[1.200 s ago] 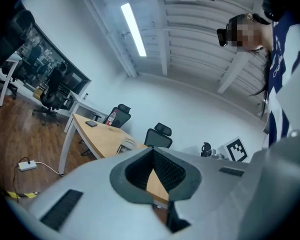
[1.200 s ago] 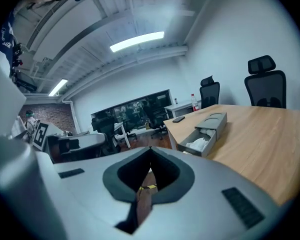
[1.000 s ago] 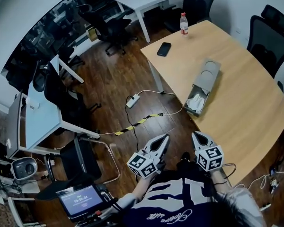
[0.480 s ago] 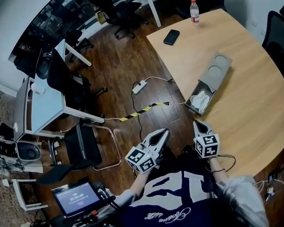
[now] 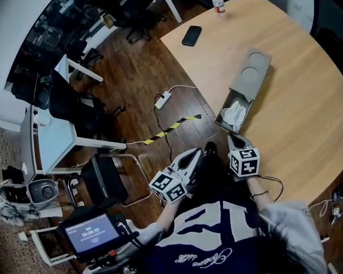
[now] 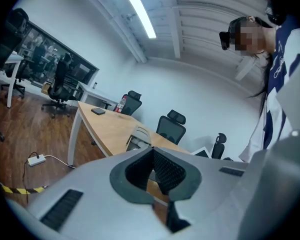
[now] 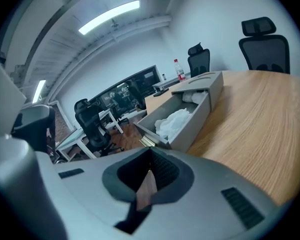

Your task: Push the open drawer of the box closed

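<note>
Drawer point(image 7: 192, 121) open on box point(image 5: 251, 73), white wad point(image 5: 235, 112) inside; right gripper point(image 5: 232, 136) near its front, left gripper point(image 5: 196, 152) alongside, both sets of jaws pinched together.

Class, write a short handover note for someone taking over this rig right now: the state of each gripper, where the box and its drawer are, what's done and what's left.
Left gripper: jaws together, empty, held off the table's near edge.
Right gripper: jaws together, empty, pointing at the drawer front and just short of it.
Box: lies on the wooden table. Its drawer is pulled out toward the table edge, with crumpled white material inside.
Done: nothing yet; the drawer is open.
Left: probably set the right gripper's tips against the drawer front and push it in until flush.
</note>
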`<action>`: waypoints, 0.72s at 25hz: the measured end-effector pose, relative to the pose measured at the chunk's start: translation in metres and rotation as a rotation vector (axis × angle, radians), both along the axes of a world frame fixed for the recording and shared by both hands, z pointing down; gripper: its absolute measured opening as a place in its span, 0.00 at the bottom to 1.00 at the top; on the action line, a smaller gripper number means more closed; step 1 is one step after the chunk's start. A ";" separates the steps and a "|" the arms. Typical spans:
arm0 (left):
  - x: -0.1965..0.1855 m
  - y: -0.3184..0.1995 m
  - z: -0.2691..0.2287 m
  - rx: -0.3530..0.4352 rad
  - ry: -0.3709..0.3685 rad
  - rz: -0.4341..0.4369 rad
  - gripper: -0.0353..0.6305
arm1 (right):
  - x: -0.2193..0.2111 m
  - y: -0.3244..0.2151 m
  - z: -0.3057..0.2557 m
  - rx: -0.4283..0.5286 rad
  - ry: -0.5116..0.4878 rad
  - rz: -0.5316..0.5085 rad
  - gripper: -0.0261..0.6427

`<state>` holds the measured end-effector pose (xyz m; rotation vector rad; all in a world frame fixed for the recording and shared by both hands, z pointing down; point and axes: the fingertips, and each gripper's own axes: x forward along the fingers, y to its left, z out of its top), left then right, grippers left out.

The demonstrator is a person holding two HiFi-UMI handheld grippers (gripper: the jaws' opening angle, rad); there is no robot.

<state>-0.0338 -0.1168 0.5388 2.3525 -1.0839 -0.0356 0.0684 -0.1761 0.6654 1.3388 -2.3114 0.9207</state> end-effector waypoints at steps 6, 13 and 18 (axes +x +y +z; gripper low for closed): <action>0.016 -0.034 0.007 -0.022 0.011 0.086 0.06 | -0.015 -0.016 -0.001 0.002 -0.052 0.058 0.03; -0.001 -0.073 0.011 -0.027 0.003 0.115 0.06 | -0.005 -0.041 -0.002 0.035 -0.054 0.157 0.03; -0.018 -0.113 0.013 -0.025 0.011 0.115 0.06 | 0.009 -0.070 -0.004 0.039 -0.024 0.226 0.03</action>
